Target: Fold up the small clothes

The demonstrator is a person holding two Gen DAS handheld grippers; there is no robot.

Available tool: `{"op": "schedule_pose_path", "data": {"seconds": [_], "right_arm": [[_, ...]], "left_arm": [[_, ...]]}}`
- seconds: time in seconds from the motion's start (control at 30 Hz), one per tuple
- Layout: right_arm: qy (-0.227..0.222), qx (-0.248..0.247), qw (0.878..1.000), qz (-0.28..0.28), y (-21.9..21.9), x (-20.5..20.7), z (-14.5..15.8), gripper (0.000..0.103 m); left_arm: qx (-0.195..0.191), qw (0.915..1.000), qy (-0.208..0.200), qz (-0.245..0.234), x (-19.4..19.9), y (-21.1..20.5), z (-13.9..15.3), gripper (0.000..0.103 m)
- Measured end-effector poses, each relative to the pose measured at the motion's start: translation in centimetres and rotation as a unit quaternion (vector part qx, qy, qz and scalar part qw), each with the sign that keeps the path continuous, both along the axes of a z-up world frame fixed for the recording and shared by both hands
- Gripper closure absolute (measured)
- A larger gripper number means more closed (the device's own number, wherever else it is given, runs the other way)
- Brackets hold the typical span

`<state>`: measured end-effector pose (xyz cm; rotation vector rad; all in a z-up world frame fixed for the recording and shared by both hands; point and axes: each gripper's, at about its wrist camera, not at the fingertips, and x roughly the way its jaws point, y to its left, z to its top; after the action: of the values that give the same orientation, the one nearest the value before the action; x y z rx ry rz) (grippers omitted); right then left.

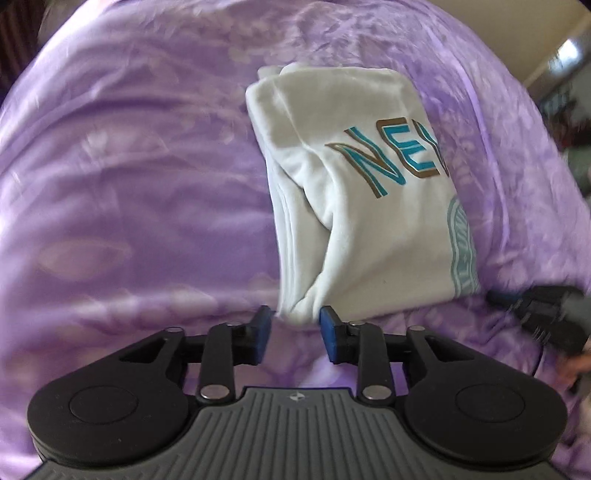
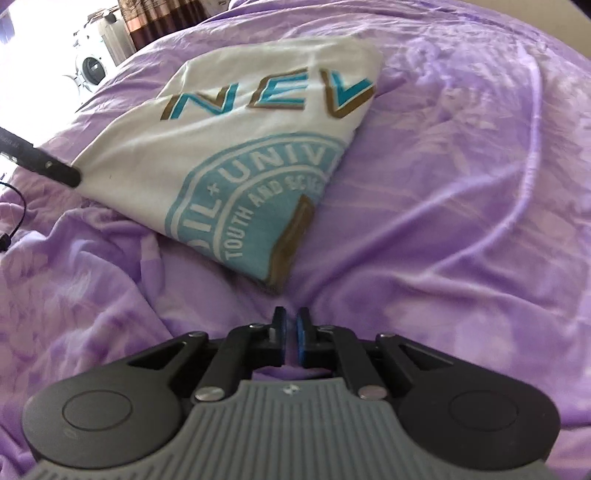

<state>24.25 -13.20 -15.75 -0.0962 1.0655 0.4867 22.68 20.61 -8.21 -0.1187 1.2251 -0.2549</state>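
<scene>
A folded white T-shirt [image 1: 369, 221] with teal and brown lettering lies on the purple bedspread [image 1: 129, 184]. In the left wrist view my left gripper [image 1: 295, 321] stands open at the shirt's near folded corner. That corner sits just at its blue fingertips, and the pads do not press on it. In the right wrist view the T-shirt [image 2: 221, 147] shows a round teal emblem. My right gripper [image 2: 291, 317] is shut with nothing between its pads, a little short of the shirt's near corner. The left gripper's finger [image 2: 48, 166] touches the shirt's left edge.
The purple bedspread [image 2: 443, 184] is wrinkled around the shirt. A washing machine [image 2: 90, 66] and a brown curtain [image 2: 155, 22] stand beyond the bed at the top left. A black cable [image 2: 14, 214] lies at the left edge. The right gripper's body [image 1: 546, 317] shows at the right.
</scene>
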Motion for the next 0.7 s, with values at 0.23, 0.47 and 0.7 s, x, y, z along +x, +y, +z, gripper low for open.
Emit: {"op": "schedule_pose_path", "data": {"seconds": [0.23,0.47,0.7], "right_arm": [[-0.056,0.038,0.997,-0.043,-3.1,3.0,4.4,0.075],[-0.087,0.082,0.99,-0.081,-2.6,10.4,5.2,0.067],[-0.09,0.121,0.984,-0.095,-1.3,16.4,3.1,0.064]], "left_arm": [[-0.014,0.9938,-0.108,0.024,3.4,1.6,5.4,0.067],[-0.098,0.9808,-0.154,0.068,11.0,1.7,3.7,0.065],[-0.175,0.9734,-0.117,0.09,19.0,3.1,-1.9,0.059]]}}
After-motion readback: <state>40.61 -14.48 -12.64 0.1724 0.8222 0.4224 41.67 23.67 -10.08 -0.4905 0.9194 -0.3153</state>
